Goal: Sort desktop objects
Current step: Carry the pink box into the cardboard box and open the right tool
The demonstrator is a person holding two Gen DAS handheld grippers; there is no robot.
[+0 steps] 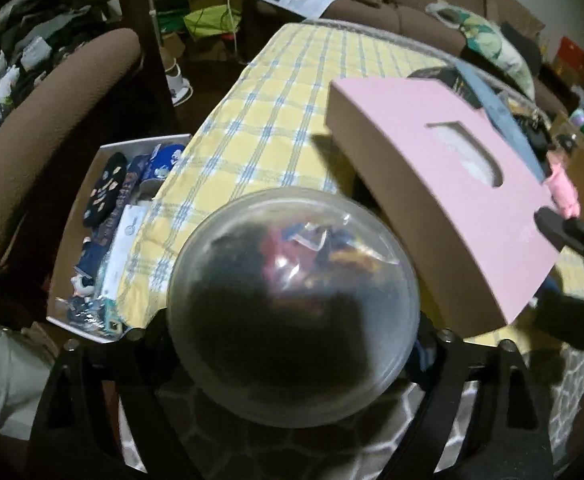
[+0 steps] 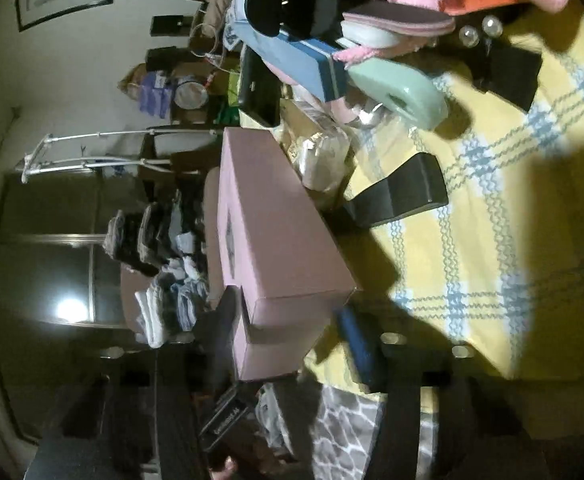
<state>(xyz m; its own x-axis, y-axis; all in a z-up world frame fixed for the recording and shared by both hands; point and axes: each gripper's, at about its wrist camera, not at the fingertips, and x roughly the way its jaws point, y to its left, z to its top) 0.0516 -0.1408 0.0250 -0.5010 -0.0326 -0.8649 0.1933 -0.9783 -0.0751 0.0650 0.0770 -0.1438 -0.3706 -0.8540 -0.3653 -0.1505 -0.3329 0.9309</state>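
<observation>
Between the left gripper (image 1: 292, 320) fingers: clear plastic capsule ball (image 1: 292, 304) w/ dark and red contents, held at its sides, jaws wide around it. Ahead of fingertips: yellow-blue checked cloth (image 1: 292, 92); left of fingers, off the cloth edge, white box (image 1: 104, 236) w/ mixed small items. Right of fingers: pink tissue box (image 1: 444, 184), tilted. Right gripper (image 2: 288, 320) fingers clamp pink tissue box (image 2: 276, 224) at its near end, jaws at moderate width, box raised above cloth. Beyond box tip: blue box (image 2: 292, 60), mint case (image 2: 396, 92), black stand (image 2: 400, 196) on cloth
</observation>
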